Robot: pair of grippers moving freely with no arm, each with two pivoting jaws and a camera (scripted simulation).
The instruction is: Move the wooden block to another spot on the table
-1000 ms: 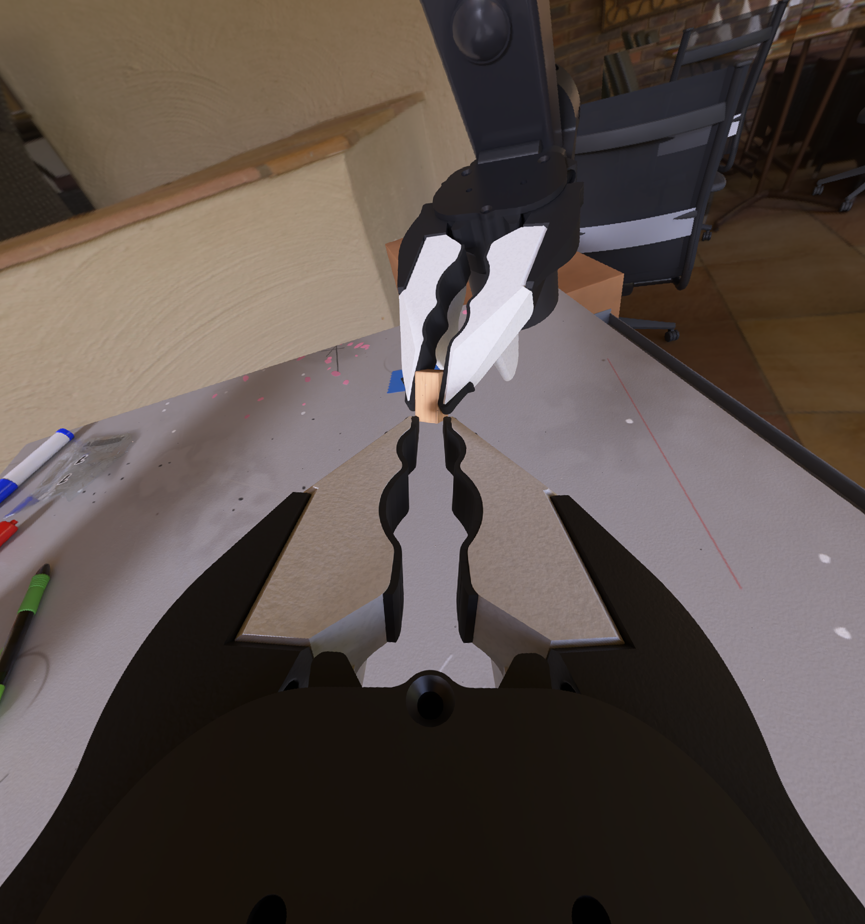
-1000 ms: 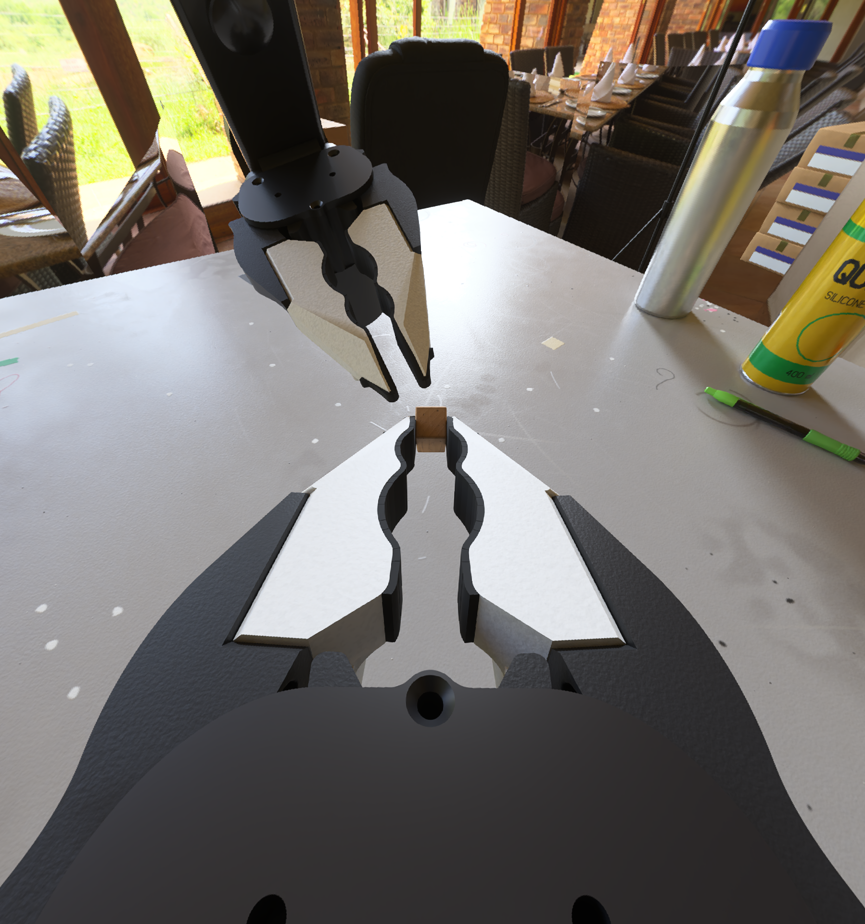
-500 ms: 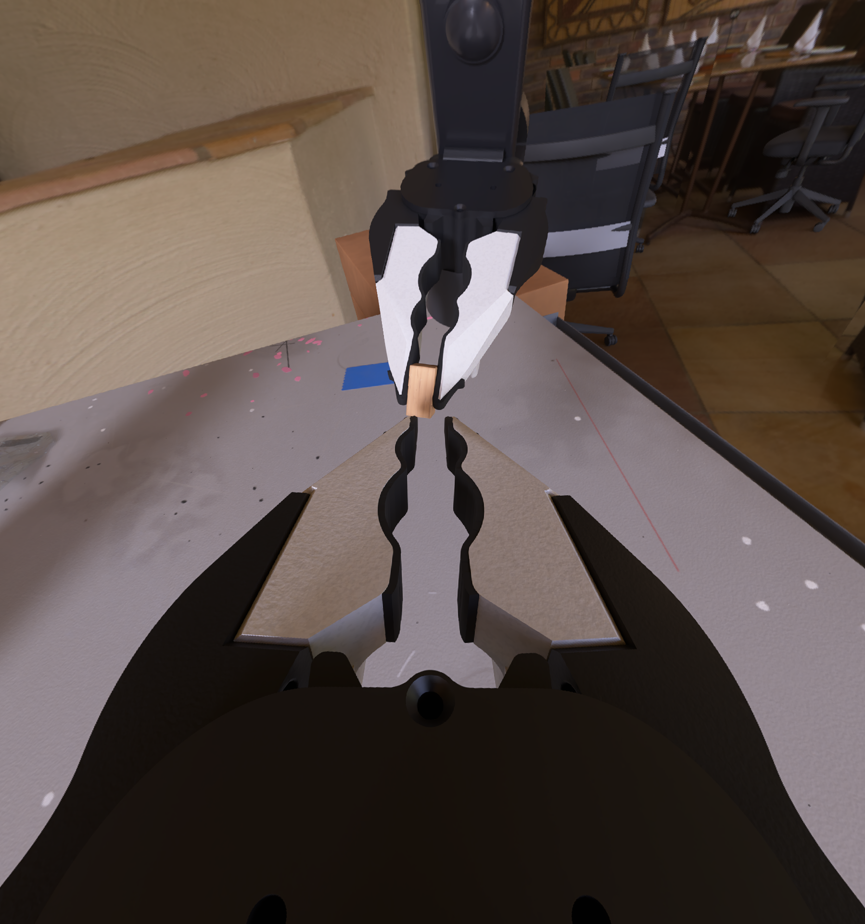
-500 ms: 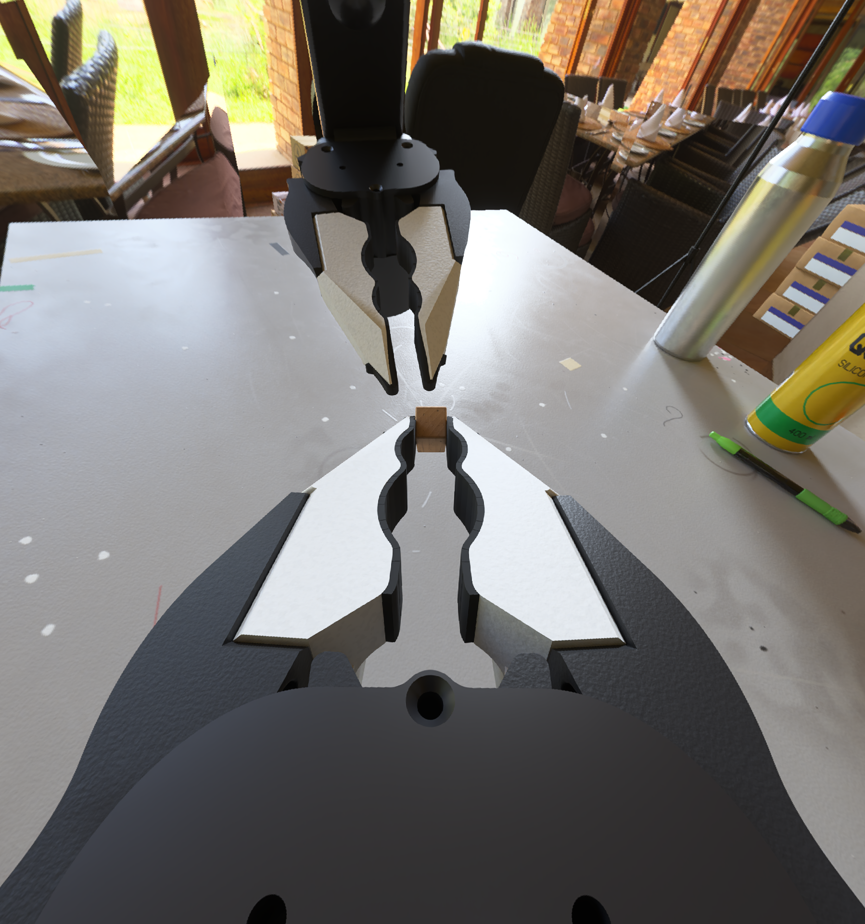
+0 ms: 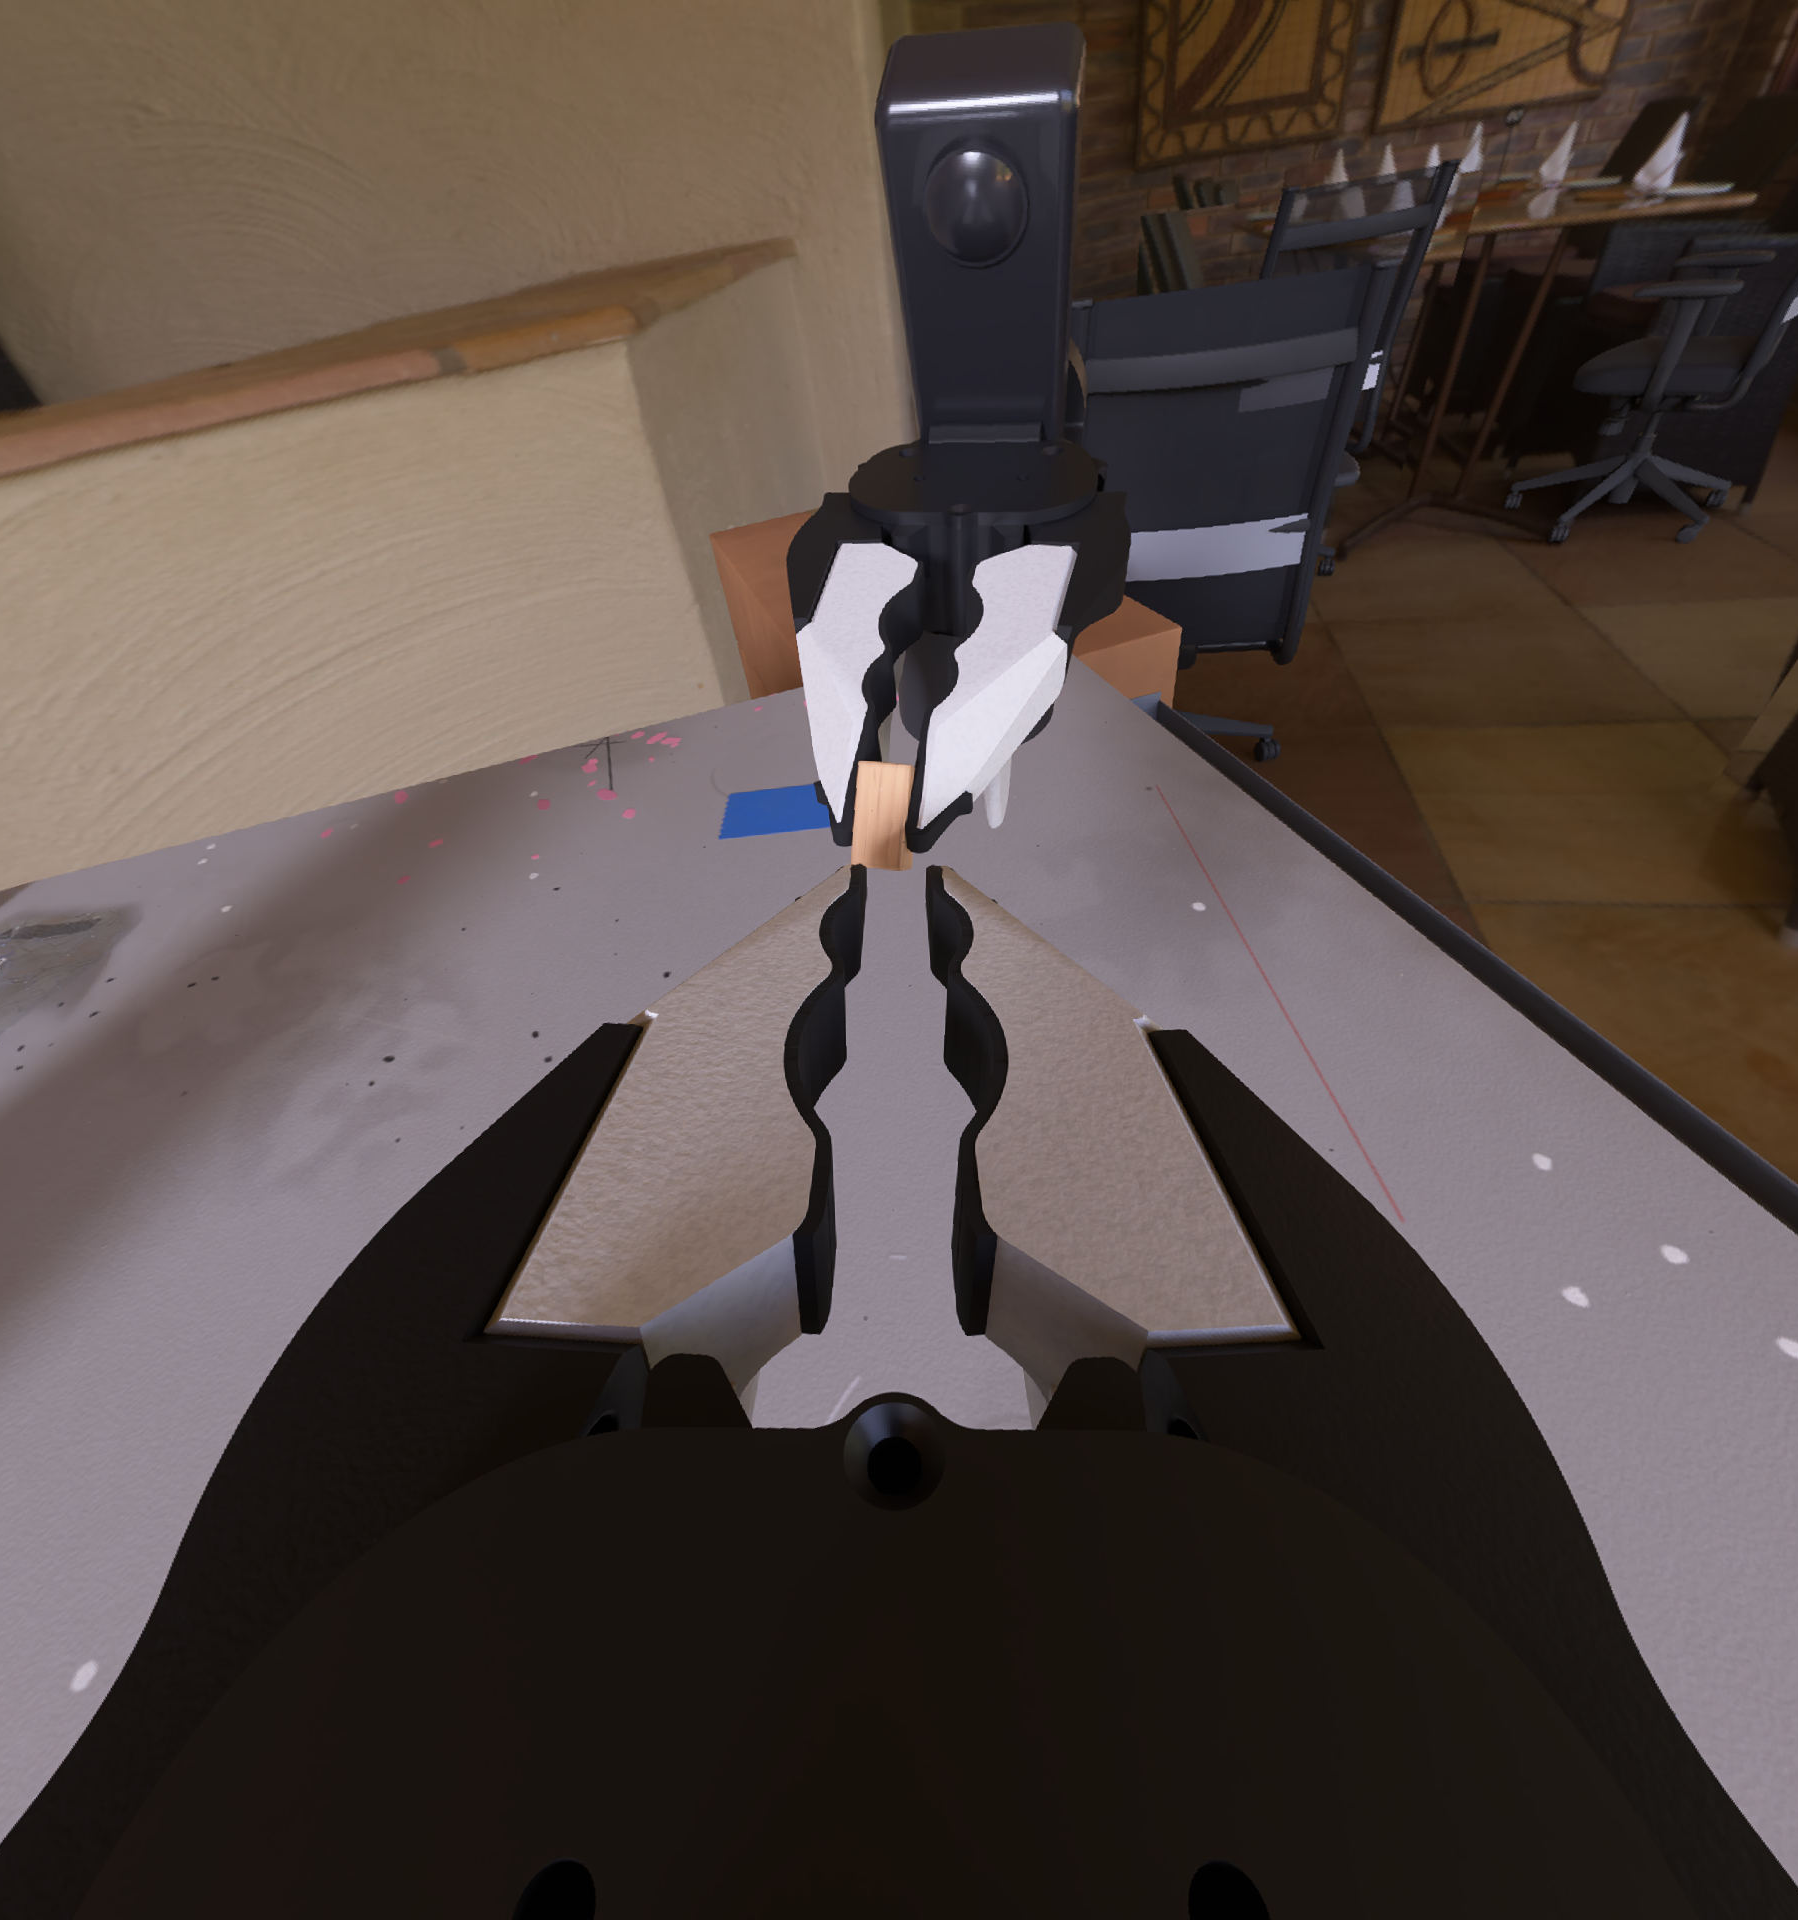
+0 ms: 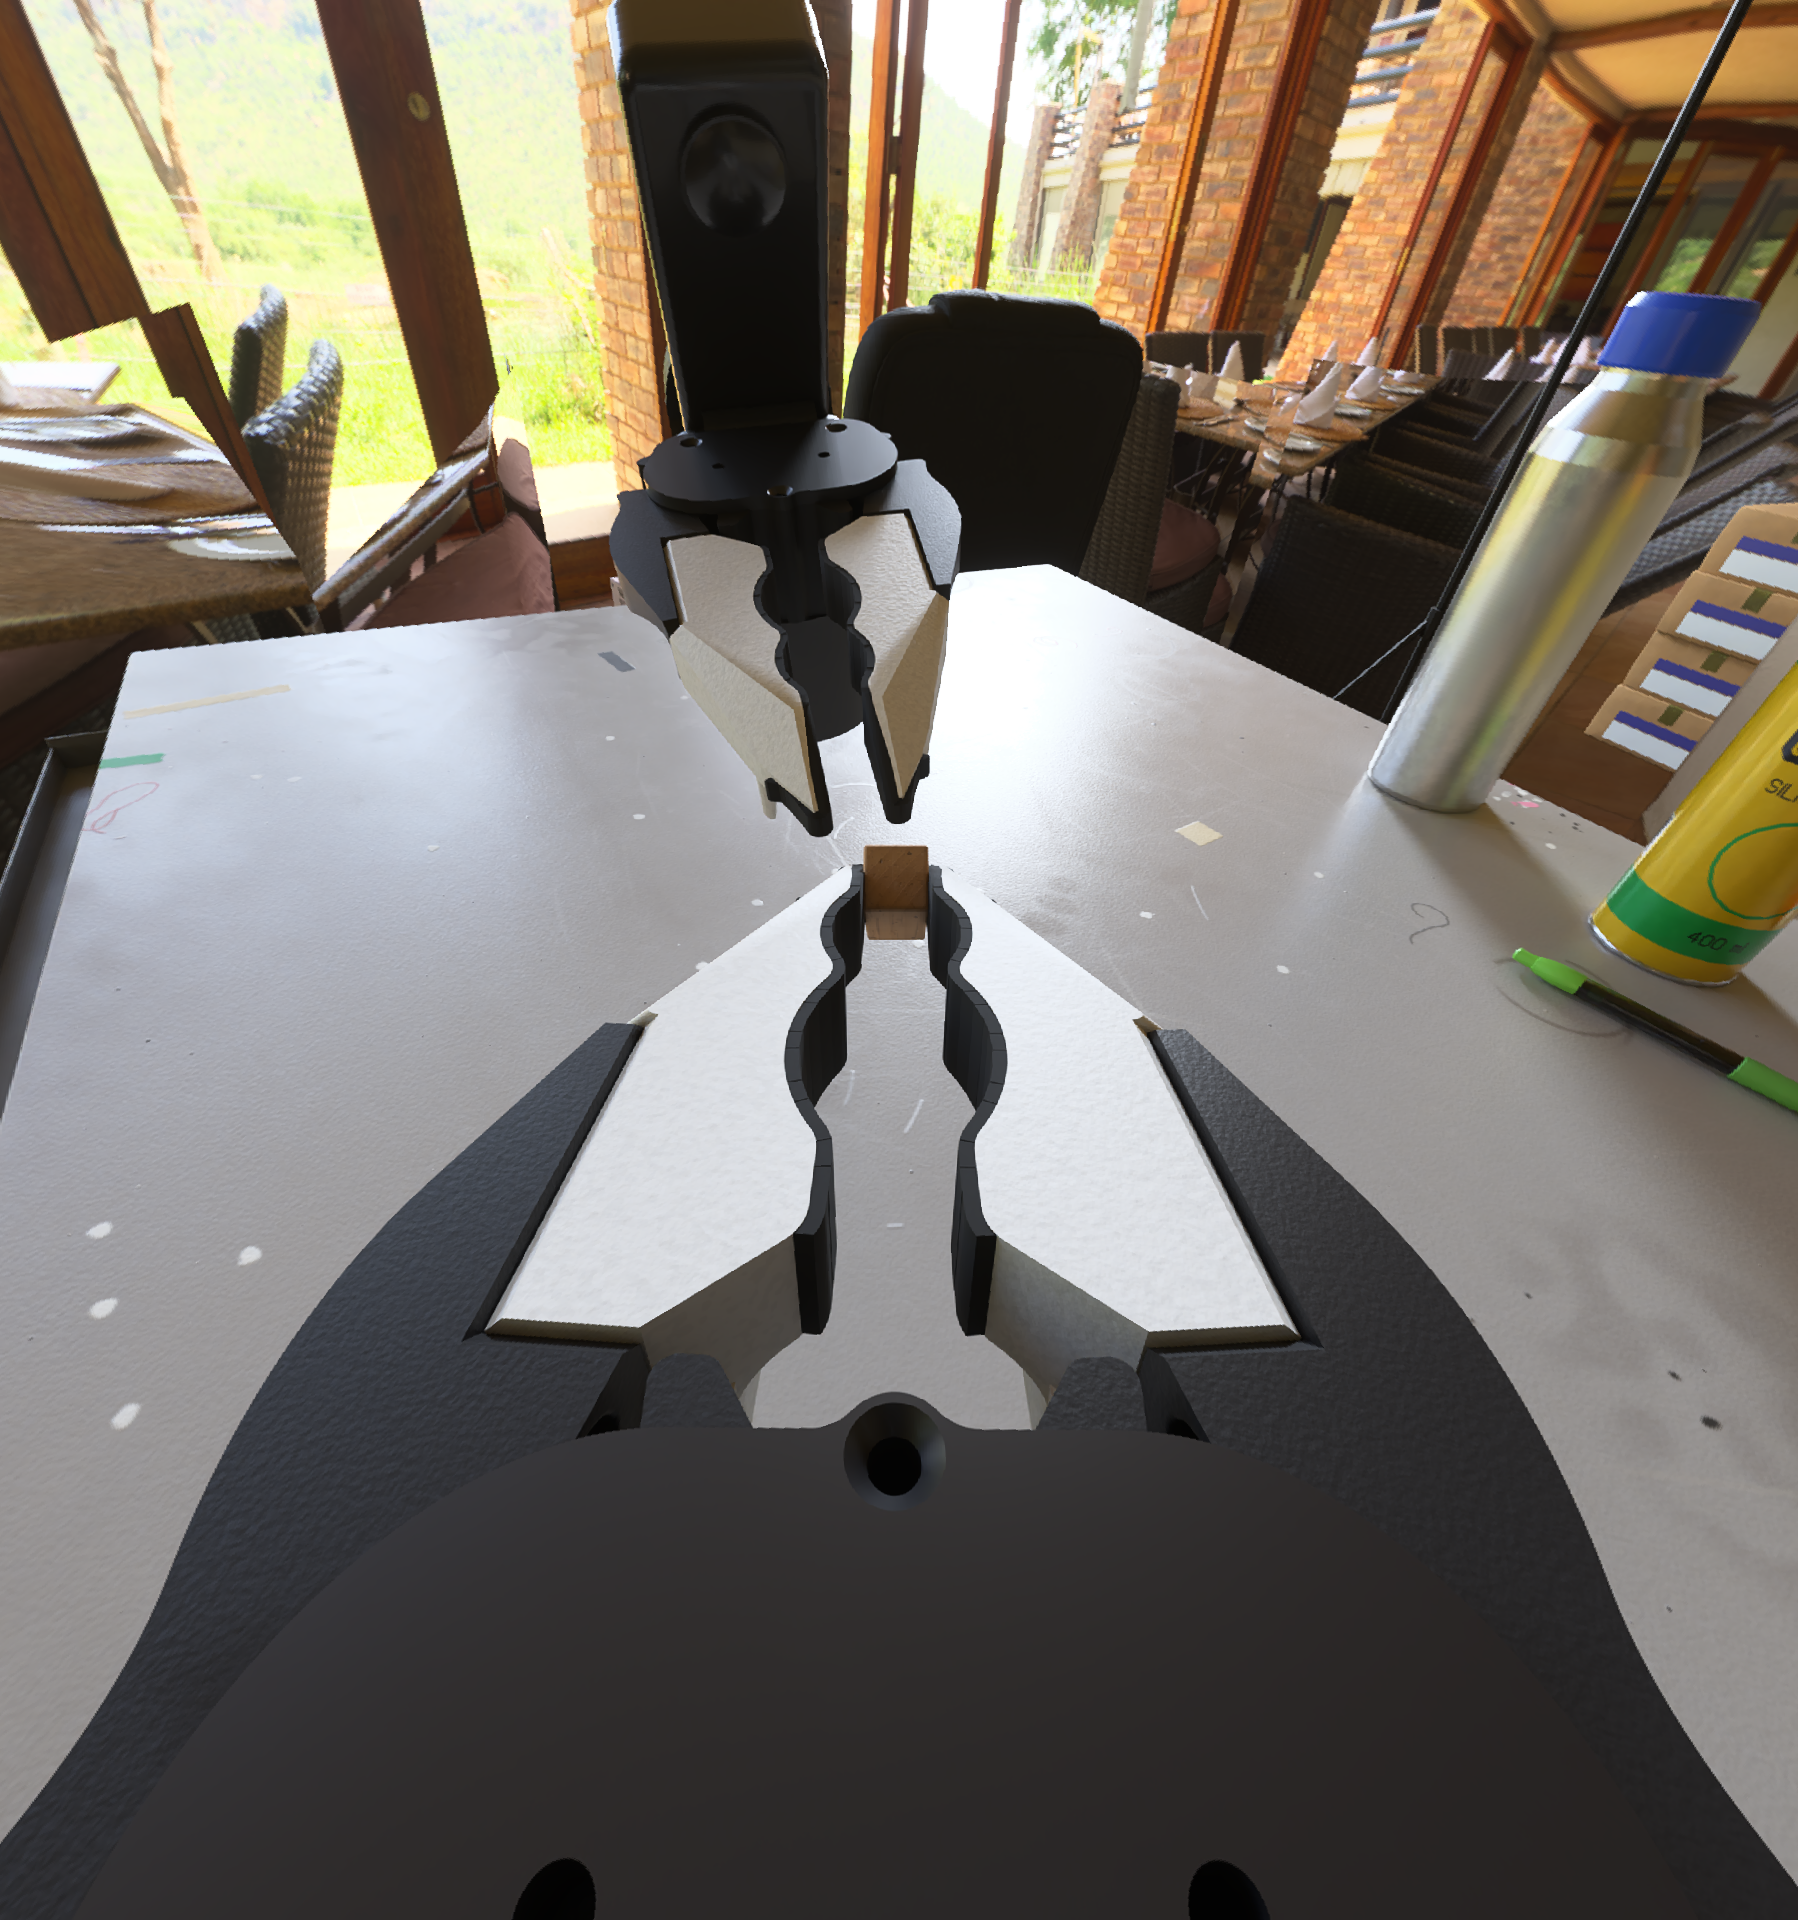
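Observation:
The small wooden block [image 6: 895, 881] is pinched between the fingertips of my right gripper [image 6: 895, 883], which is shut on it and holds it just above the grey table [image 6: 355, 935]. In the left wrist view the block [image 5: 880, 842] shows between the right gripper's white fingers [image 5: 843, 717]. My left gripper [image 5: 895, 878] faces the right one tip to tip. Its jaws stand a little apart with nothing between them, just short of the block. It also shows in the right wrist view [image 6: 859, 821], hanging above and beyond the block.
A silver bottle [image 6: 1539, 582], a yellow spray can [image 6: 1747, 831], a green pen [image 6: 1695, 1049] and cardboard boxes [image 6: 1726, 644] stand at the right. A blue tape patch [image 5: 770, 812] lies behind the block. The table's edge [image 5: 1497, 966] runs along the right.
The left gripper has swung from the upper left of the right wrist view to straight ahead of the block. The pens have left the left wrist view. The block stays gripped.

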